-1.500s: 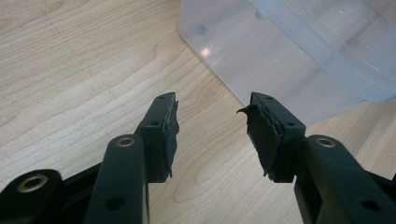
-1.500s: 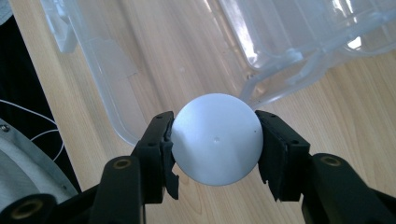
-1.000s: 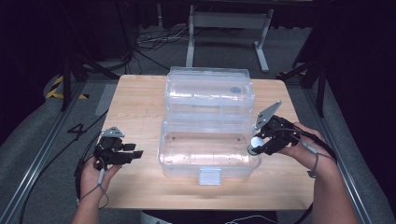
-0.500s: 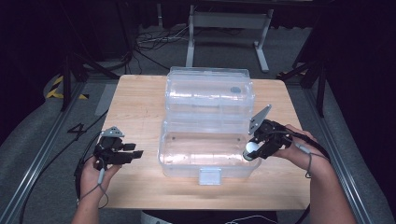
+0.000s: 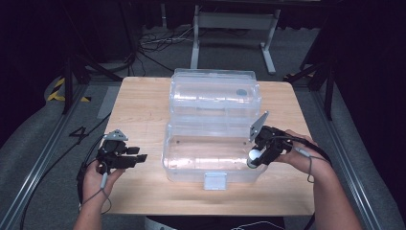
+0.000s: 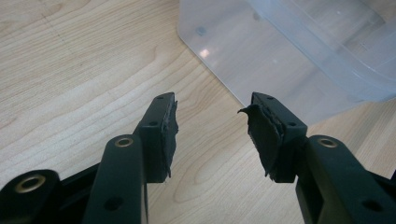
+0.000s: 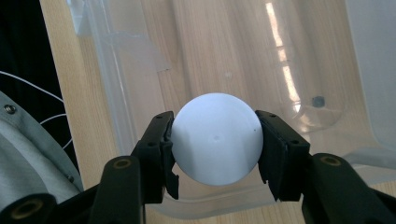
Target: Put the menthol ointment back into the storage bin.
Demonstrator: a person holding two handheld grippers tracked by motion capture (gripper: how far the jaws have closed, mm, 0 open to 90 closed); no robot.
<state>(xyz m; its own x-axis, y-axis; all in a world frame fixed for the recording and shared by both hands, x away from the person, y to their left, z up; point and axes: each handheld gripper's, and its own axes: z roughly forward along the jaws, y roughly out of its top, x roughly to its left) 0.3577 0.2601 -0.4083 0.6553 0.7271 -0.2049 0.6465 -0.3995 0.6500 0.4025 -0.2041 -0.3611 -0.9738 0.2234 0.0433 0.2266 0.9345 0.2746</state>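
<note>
One white ball, poised over the right end of the open bin

Both pads of the right gripper (image 7: 215,140) clamp the white ball (image 7: 215,138) just above the clear bin's (image 5: 191,165) near tub, whose long axis runs left-right; the drop lies straight below. Left gripper (image 6: 212,128), jaws apart and holding nothing, sits over the table (image 5: 139,103) left of the bin, farther from the ball.

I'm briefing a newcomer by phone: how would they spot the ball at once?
Find the light wooden table and the clear plastic box lying open on it. At the box's right end, the right gripper clamps a smooth white ball between its black jaws, the scene's one round white thing.
</note>
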